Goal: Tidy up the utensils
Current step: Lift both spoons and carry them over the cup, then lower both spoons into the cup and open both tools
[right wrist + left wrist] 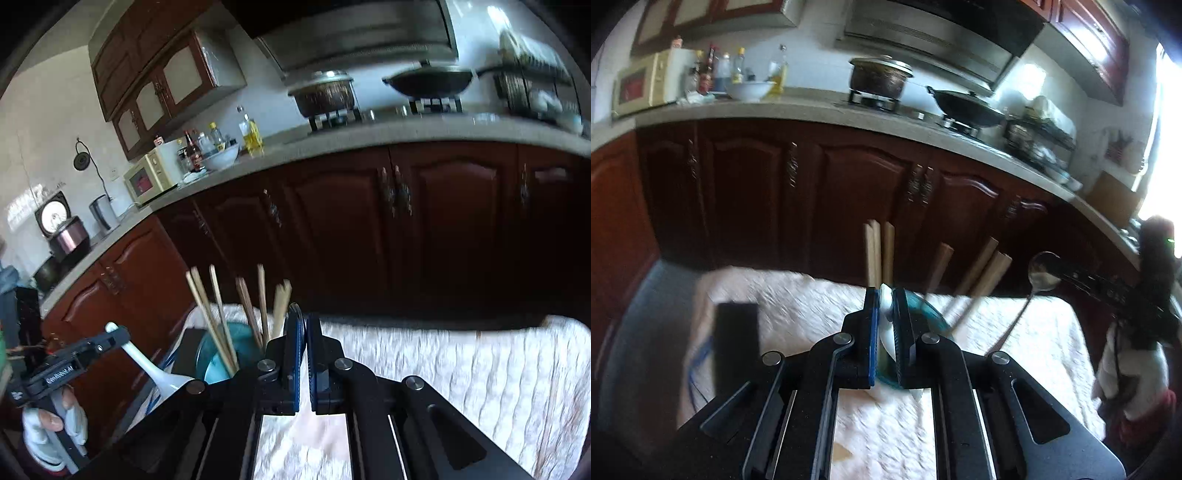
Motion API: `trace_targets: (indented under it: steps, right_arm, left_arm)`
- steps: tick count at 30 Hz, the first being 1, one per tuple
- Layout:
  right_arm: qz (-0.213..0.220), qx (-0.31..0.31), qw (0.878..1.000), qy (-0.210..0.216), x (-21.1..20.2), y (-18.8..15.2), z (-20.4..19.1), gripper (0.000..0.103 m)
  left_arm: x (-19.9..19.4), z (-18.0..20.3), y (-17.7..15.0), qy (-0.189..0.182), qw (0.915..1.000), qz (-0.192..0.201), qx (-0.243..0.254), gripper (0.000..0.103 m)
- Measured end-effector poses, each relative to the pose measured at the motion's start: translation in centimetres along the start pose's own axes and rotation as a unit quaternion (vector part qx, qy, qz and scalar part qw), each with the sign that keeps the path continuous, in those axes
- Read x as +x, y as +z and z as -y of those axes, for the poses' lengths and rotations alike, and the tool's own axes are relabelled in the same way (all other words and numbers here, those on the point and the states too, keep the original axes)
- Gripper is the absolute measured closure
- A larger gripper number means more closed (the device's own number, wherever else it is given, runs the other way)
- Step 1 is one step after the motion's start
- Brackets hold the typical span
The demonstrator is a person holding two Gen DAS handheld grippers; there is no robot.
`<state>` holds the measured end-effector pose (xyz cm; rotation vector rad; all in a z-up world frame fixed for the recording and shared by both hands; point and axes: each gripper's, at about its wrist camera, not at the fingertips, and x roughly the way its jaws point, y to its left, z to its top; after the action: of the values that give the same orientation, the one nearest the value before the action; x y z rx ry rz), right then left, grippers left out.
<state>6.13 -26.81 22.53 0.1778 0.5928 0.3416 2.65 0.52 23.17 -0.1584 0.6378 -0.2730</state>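
Nearest, in the left wrist view: left gripper, jaws clamped on the handle of one white ceramic spoon, pointed downward at a slant. Seen from the right wrist view, that spoon raised above the tabletop, handle end uppermost past the jaws, bowl hanging lower. One gloved hand beneath that gripper, holding it up.

Right gripper, likewise angled downward, jaws closed on one metal spoon – gripped near the bowl, bowl uppermost, slim handle trailing down towards the cloth. Only a thin dark rim of it visible between the jaws in the right view. Second gloved hand at the right edge of the left view.

Just beyond both grippers: one teal container, standing on one white quilted cloth that covers the tabletop. Wooden chopsticks upright and leaning out of the container – about six ends countable in the left view, blur preventing a firm count. One black box beside the container, on the same cloth.

Further back: a row of dark red-brown cabinet doors. Above them, one lidded pot and one wok on the stove, one white bowl, a cluster of bottles, one cream microwave.
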Motion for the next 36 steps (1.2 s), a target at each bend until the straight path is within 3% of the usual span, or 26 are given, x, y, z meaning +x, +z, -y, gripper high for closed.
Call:
trace_targets:
  steps: [6,14,25,29,31,32,34,36]
  right_arm:
    - [0.011,-0.043,0.998,-0.049,2.9,0.0,-3.0,0.100]
    - [0.005,-0.129,0.987,-0.094,5.4,-2.9,-5.7,0.100]
    - [-0.061,-0.114,0.990,-0.057,8.4,-6.8,-5.9,0.099]
    - [-0.070,-0.075,0.995,-0.016,8.1,-7.2,-4.6,0.097]
    - [-0.071,-0.046,0.996,0.004,7.7,-7.2,-3.6,0.088]
    - [-0.068,-0.037,0.997,0.010,7.5,-7.2,-3.3,0.078]
    - [-0.064,-0.030,0.997,0.018,7.1,-7.3,-3.0,0.077]
    - [-0.062,-0.025,0.998,0.020,6.8,-7.4,-2.9,0.077]
  left_arm:
    - [3.0,-0.3,-0.1,0.046,0.9986,-0.002,0.027,0.097]
    - [5.9,1.4,-1.9,0.069,0.9956,-0.019,0.061,0.097]
    - [8.0,2.8,-3.3,0.077,0.9940,-0.036,0.068,0.095]
    - [8.4,2.8,-3.6,0.068,0.9950,-0.041,0.061,0.094]
    - [8.6,2.6,-3.6,0.056,0.9956,-0.055,0.051,0.094]
    - [8.5,2.6,-3.6,0.055,0.9957,-0.057,0.048,0.091]
    - [8.0,2.6,-3.7,0.058,0.9959,-0.051,0.048,0.081]
    - [7.3,2.7,-3.7,0.058,0.9963,-0.042,0.046,0.061]
